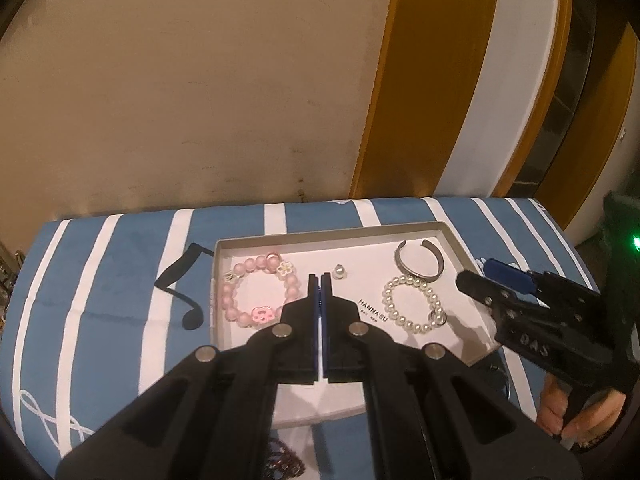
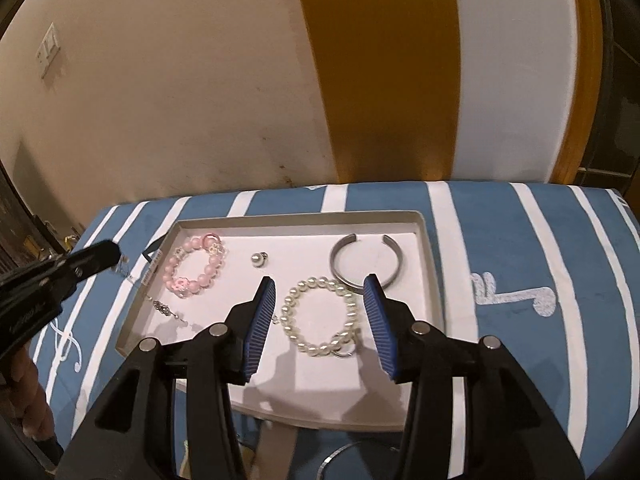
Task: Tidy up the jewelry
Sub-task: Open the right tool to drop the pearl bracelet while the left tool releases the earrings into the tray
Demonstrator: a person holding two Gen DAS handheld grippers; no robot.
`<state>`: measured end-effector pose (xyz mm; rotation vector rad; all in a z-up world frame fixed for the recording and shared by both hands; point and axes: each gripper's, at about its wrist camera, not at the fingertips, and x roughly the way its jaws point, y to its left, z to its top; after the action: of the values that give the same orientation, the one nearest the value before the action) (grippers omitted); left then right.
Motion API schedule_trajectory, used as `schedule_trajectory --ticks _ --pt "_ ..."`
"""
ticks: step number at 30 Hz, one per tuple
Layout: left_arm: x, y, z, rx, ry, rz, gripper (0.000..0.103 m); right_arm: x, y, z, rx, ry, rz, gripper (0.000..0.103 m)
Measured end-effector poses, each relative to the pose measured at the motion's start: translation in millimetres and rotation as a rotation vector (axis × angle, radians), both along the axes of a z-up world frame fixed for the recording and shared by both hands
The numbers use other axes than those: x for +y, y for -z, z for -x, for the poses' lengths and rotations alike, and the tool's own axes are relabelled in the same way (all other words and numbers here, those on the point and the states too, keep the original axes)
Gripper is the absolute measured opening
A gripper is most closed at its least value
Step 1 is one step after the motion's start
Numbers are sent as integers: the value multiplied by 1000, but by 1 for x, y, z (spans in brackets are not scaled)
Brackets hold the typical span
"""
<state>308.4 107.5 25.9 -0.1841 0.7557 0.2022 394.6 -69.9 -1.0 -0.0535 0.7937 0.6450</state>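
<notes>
pearl bracelet: white beads in a closed ring, lying flat on the tray floor, right of centre; a small metal ring charm sits at its near right side, toward the camera in the right wrist view.
tray: shallow pale box on the blue and white striped cloth; all loose pieces seen are inside it except a dark beaded item at the lower edge of the left wrist view.
step in hand: judged to be the approach to a pick; nothing is held yet.
right gripper: jaws parted about halfway, blue pads on either side of the pearl bracelet as seen from above, not pressing on it; whether they are already down at its level cannot be told.
left gripper: jaws fully closed, nothing between them, hovering over the middle of the tray between the pink bracelet and the printed brand lettering.
orientation: a ring has no true long axis; the open cuff bangle has its gap turned toward the far wall.
other pieces: a small pearl stud lies apart, between pink bracelet and cuff; a thin chain piece lies by the tray's left wall.
next move: it is judged that the right jaws must be lowered so one pad goes inside the ring, or both span a bead strand, before closing.
risk: round beads may roll from flat pads.
</notes>
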Motion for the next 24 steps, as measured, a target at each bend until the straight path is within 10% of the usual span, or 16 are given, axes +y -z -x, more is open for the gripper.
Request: schedule_trajectory --ticks 4,7,24 --pt "-2 4 -8 17 -12 -4 8 -7 2 4 -4 -2 3 48" --pt "1 5 -3 16 -36 -14 42 -16 2 12 -4 -1 -2 48" --pt "30 21 115 14 -169 -96 71 -66 18 86 -29 30 15 49"
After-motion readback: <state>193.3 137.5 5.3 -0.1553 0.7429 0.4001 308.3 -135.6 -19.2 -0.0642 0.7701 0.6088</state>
